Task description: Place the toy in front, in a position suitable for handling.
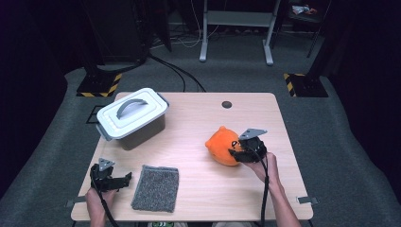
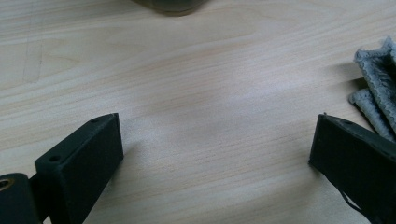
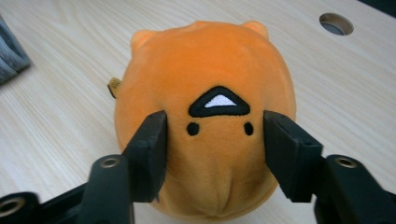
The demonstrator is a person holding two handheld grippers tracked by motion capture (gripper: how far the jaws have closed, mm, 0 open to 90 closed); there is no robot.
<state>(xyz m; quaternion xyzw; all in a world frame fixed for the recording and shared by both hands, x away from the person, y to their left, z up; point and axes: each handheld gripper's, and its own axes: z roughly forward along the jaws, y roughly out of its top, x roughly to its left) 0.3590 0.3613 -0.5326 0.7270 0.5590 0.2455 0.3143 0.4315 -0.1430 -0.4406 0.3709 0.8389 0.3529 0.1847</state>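
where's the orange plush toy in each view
High view: the orange plush toy lies right of centre on the table, at the right claw.
Right gripper view: it sits centre frame, between the claw's jaws.
Left gripper view: not in it.
Shared landmark: the round table hole.

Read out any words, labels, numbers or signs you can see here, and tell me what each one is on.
No readable text anywhere.
Small tan tag on the orange plush toy: too small to read.
Black and yellow hazard stripes on the floor stand bases: a warning pattern, no words.
White lidded box, grey cloth and table: no markings visible.
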